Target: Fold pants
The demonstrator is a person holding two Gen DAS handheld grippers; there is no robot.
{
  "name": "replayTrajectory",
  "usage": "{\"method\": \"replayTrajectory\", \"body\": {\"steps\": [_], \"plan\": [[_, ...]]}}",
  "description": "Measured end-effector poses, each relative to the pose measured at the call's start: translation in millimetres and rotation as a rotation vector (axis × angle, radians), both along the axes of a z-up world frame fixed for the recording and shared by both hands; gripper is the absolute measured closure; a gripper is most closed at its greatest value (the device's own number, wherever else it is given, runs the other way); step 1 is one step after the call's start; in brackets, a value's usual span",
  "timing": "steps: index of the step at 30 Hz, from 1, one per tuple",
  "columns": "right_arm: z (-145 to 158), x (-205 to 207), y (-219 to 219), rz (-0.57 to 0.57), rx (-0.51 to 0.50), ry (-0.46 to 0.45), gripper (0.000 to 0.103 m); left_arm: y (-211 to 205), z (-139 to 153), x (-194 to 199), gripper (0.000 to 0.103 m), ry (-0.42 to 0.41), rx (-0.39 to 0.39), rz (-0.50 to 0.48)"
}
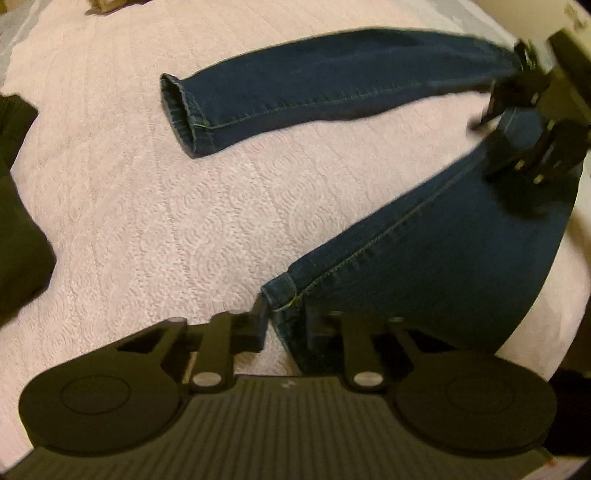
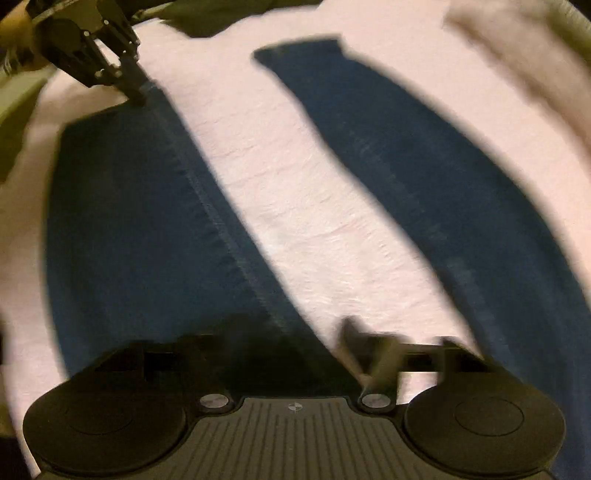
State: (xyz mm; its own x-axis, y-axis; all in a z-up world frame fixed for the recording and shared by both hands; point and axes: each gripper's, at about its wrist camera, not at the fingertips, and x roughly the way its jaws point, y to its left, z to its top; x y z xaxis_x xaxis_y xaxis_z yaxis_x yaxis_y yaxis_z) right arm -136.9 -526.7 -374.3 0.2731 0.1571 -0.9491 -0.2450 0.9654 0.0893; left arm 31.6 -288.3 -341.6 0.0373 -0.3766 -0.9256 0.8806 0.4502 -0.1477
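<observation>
Dark blue jeans (image 1: pixel 424 251) lie flat on a pale pink quilted bedspread (image 1: pixel 147 221), legs spread apart. The far leg (image 1: pixel 332 81) ends in an open hem at the left. My left gripper (image 1: pixel 286 321) is shut on the hem corner of the near leg, with denim filling the narrow gap between its fingers. The right wrist view shows the left gripper (image 2: pixel 137 96) pinching that hem at the top left. My right gripper (image 1: pixel 495 133) hovers over the upper part of the near leg. In its own blurred view the right gripper (image 2: pixel 295 343) looks shut above the leg's inner edge (image 2: pixel 236 240). Blur hides whether it has caught cloth.
A dark garment (image 1: pixel 18 221) lies on the bedspread at the left edge. A white box-like object (image 1: pixel 576 22) stands at the top right. Pale bedding (image 2: pixel 517 55) and olive cloth (image 2: pixel 221 14) lie beyond the leg ends.
</observation>
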Motion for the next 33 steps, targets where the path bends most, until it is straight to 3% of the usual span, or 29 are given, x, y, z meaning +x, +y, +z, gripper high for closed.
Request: {"method": "replayTrajectory", "body": {"steps": [3, 6, 9, 10, 11, 14, 17, 19, 21, 24, 29, 30, 32, 33], "plan": [[24, -3, -8, -0.013, 0.011, -0.002, 0.103, 2, 27, 7, 0.092, 0.003, -0.059, 0.021], [44, 3, -34, -0.11, 0.027, -0.05, 0.103, -7, 46, 23, 0.092, -0.019, -0.11, 0.05], [26, 16, -60, -0.182, 0.016, -0.037, 0.103, -27, 32, 48, 0.093, -0.044, -0.093, 0.102], [12, 20, -65, -0.192, 0.012, -0.015, 0.103, -30, 24, 55, 0.085, -0.036, -0.092, 0.124], [4, 22, -65, -0.193, 0.006, 0.0, 0.099, -30, 19, 61, 0.076, -0.029, -0.093, 0.152], [2, 18, -61, -0.221, -0.078, -0.048, 0.069, -18, 22, 61, 0.071, -0.054, -0.114, 0.168], [20, 0, -54, -0.282, -0.103, -0.106, 0.064, 4, 29, 48, 0.067, -0.02, -0.138, 0.144], [35, -20, -42, -0.304, -0.101, -0.143, 0.064, 18, 34, 35, 0.064, 0.017, -0.168, 0.076], [47, -38, -22, -0.31, -0.113, -0.168, 0.063, 22, 34, 11, 0.06, -0.016, -0.169, -0.036], [51, -65, 13, -0.312, -0.161, -0.184, 0.063, 16, 25, -30, 0.06, -0.177, -0.122, -0.268], [40, -122, 49, -0.41, -0.202, -0.112, 0.063, 6, -10, -91, 0.061, -0.481, -0.001, -0.694], [38, -132, 52, -0.447, -0.206, -0.096, 0.063, 4, -15, -97, 0.063, -0.542, 0.02, -0.743], [37, -152, 56, -0.517, -0.217, -0.082, 0.063, 2, -24, -107, 0.076, -0.672, 0.05, -0.814], [36, -160, 57, -0.546, -0.225, -0.08, 0.063, 2, -29, -109, 0.076, -0.723, 0.069, -0.85]]}}
